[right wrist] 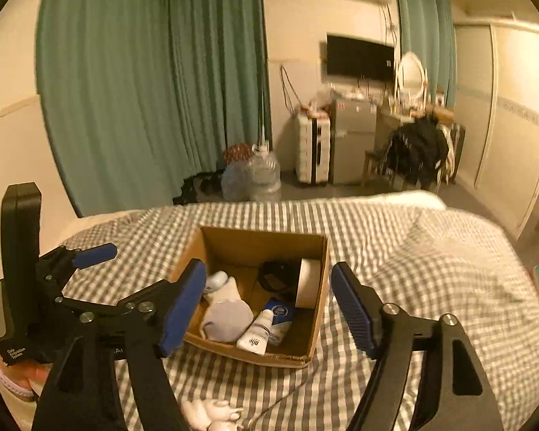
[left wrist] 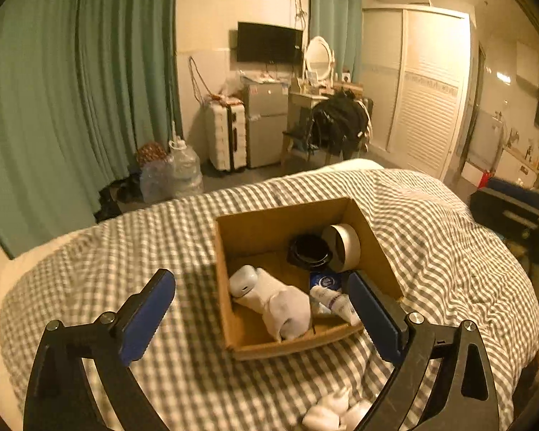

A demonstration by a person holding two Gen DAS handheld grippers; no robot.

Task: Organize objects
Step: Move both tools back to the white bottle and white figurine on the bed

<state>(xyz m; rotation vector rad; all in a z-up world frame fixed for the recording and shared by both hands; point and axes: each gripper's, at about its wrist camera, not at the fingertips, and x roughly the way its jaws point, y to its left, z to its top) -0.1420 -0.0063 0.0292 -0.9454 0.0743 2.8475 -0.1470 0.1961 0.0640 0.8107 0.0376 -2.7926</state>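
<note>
An open cardboard box [left wrist: 255,230] [right wrist: 240,242] sits on the checked bed cover. Inside lie a white sock [left wrist: 287,309] [right wrist: 228,318], a white earbud case [left wrist: 243,281], a black round item [left wrist: 309,249] [right wrist: 278,274], a roll of tape [left wrist: 343,246] [right wrist: 308,282], a blue tin [left wrist: 325,282] [right wrist: 279,310] and a white tube [left wrist: 336,303] [right wrist: 257,334]. My left gripper [left wrist: 262,318] is open and empty above the box's near edge; it also shows in the right wrist view [right wrist: 90,262]. My right gripper [right wrist: 269,309] is open and empty over the box. A white crumpled item [left wrist: 336,413] [right wrist: 212,413] lies on the bed below the grippers.
The checked duvet [left wrist: 431,237] covers the bed. Beyond its far edge are green curtains [left wrist: 72,100], water bottles [left wrist: 183,172], a white suitcase [left wrist: 226,136], a small fridge [left wrist: 266,122] and a chair with dark clothes [left wrist: 337,122]. A white wardrobe [left wrist: 424,86] stands at the right.
</note>
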